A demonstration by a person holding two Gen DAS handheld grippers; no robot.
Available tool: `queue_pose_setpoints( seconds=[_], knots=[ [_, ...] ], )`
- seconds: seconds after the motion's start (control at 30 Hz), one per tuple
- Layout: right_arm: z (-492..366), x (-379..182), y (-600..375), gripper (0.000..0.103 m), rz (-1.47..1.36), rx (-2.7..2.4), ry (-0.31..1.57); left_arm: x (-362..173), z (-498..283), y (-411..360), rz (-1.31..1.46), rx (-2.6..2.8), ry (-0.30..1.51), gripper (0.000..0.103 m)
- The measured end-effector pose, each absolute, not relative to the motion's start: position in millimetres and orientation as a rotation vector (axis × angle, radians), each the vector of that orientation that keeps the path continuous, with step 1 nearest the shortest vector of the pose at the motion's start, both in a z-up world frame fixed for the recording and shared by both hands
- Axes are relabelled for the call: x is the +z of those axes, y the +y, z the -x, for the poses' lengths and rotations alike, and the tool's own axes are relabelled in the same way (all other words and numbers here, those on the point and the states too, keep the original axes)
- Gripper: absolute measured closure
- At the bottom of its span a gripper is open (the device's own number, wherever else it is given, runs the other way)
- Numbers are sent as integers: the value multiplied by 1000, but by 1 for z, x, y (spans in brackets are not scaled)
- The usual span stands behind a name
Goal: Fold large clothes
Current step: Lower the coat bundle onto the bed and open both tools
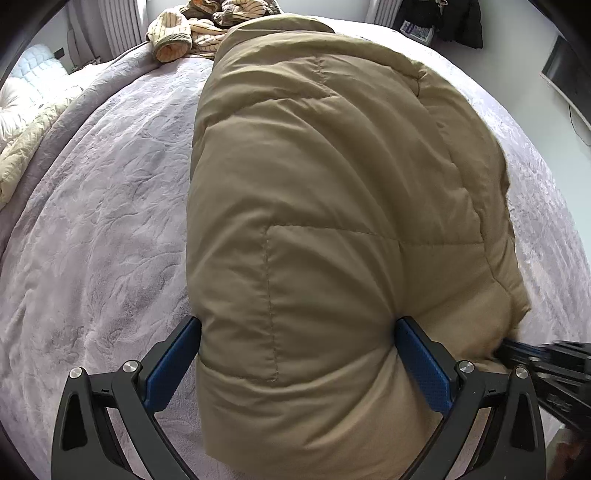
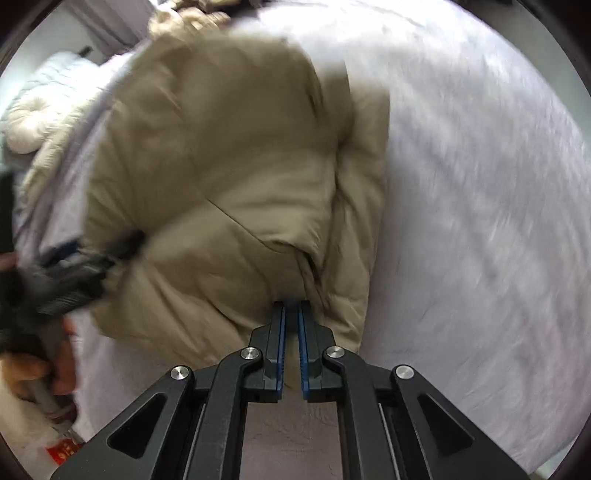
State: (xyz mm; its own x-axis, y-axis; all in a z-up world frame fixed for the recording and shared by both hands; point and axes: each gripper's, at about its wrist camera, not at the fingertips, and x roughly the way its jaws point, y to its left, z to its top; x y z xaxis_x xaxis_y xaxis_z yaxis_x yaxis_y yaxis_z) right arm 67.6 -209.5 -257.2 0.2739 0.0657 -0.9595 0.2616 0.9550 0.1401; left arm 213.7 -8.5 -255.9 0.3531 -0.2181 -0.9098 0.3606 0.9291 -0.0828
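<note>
1. Left tongs (image 1: 297, 354) stand wide apart, with the near end of the tan puffy coat (image 1: 332, 206) bulging between the blue pads (image 1: 173, 363). I judge they press down on the bundle to hold the fold flat; whether the pads truly squeeze the cloth I cannot tell, so I would not call it a grip.

2. Right tongs (image 2: 291, 321) are almost together, with only a thin slit between their pads (image 2: 280, 347). No cloth sits in that slit. Their tips are at the coat's near right corner, where a crease runs inward, and the blur suggests this hand is sweeping fast.

3. That coat lies folded lengthwise into a thick bundle on the pale purple bedspread (image 1: 110, 206), running from my tongs toward the far end of the bed. It sits mid-bed, probably so there is open room on both sides for turning it.

4. Holding one end down makes sense: padded cloth springs back open when nothing weighs on it.

5. Beyond it, a striped garment (image 1: 184, 29) lies crumpled at the far edge, well apart from the coat and likely waiting its turn.

6. Judging by the shape, the side folds are done and an end-over-end fold is still missing.
</note>
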Motion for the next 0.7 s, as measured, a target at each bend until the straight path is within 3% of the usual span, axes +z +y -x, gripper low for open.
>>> queue_pose_setpoints(
  seconds=[0.17, 0.7],
  knots=[
    [-82, -284, -210, 96, -326, -165, 1338, -256, -215, -9, -144, -370, 1165, 0],
    [-92, -250, -230, 96, -454, -119, 1362, -245, -217, 3, -72, -327, 1246, 0]
  ],
)
